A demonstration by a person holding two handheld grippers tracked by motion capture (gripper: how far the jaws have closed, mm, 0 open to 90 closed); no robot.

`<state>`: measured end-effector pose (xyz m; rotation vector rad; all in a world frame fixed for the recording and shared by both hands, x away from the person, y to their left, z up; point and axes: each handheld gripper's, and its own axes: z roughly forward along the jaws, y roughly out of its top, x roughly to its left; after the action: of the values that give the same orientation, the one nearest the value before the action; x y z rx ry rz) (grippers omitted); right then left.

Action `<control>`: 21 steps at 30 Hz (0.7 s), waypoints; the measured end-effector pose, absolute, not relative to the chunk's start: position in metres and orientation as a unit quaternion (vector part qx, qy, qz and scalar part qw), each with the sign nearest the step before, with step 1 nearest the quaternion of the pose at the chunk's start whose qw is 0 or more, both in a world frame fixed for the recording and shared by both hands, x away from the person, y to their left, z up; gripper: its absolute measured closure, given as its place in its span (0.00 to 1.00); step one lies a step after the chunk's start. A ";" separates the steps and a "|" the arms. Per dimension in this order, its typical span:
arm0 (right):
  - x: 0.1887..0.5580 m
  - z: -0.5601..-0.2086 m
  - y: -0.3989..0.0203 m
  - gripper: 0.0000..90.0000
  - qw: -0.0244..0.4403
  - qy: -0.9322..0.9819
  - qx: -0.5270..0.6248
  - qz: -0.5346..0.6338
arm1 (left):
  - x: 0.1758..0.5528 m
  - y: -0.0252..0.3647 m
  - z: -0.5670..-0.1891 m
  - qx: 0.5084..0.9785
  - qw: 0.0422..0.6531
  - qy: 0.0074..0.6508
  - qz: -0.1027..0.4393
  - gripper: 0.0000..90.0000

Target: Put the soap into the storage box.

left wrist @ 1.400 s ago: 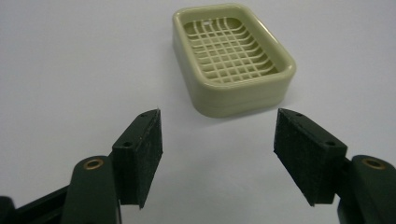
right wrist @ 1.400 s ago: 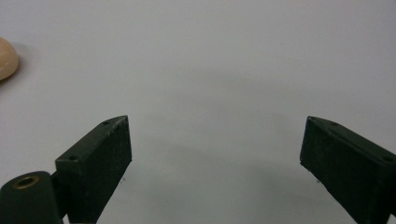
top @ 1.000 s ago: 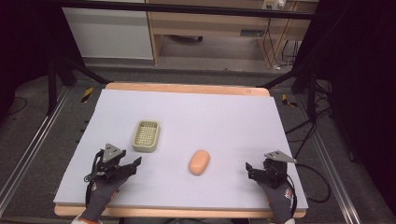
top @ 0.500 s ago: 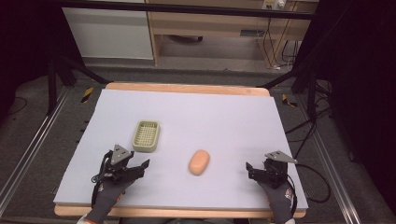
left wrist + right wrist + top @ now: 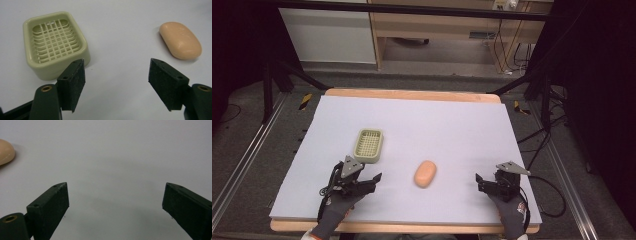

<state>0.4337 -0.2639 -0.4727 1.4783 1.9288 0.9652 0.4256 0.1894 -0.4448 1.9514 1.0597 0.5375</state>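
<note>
Soap bar (image 5: 425, 173), peach, oval, lies flat on the pale table sheet (image 5: 452, 125), near the front, roughly centre. Pale green soap dish (image 5: 368, 146) with grid bottom sits to its left, apart from it, empty. My left gripper (image 5: 373, 180) is just in front of the dish, jaws spread wide, nothing between them; in the left gripper view the dish (image 5: 55, 45) is ahead-left and soap (image 5: 180, 40) ahead-right. My right gripper (image 5: 480, 182) is well right of the soap, jaws also wide apart, empty, over bare sheet.
</note>
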 end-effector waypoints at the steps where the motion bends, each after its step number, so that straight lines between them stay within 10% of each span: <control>1: 0.434 -0.473 -0.264 0.08 0.261 0.712 0.546 0.356 | 0.426 0.187 -0.444 0.778 0.417 0.419 0.214 0.32; 21: 0.434 -0.473 -0.264 0.08 0.258 0.712 0.548 0.356 | 0.425 0.150 -0.443 0.803 0.408 0.387 0.195 0.30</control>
<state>0.4341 -0.2640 -0.4730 1.4854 1.9293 0.9647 0.4246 0.1502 -0.4432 2.0250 0.9761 0.4924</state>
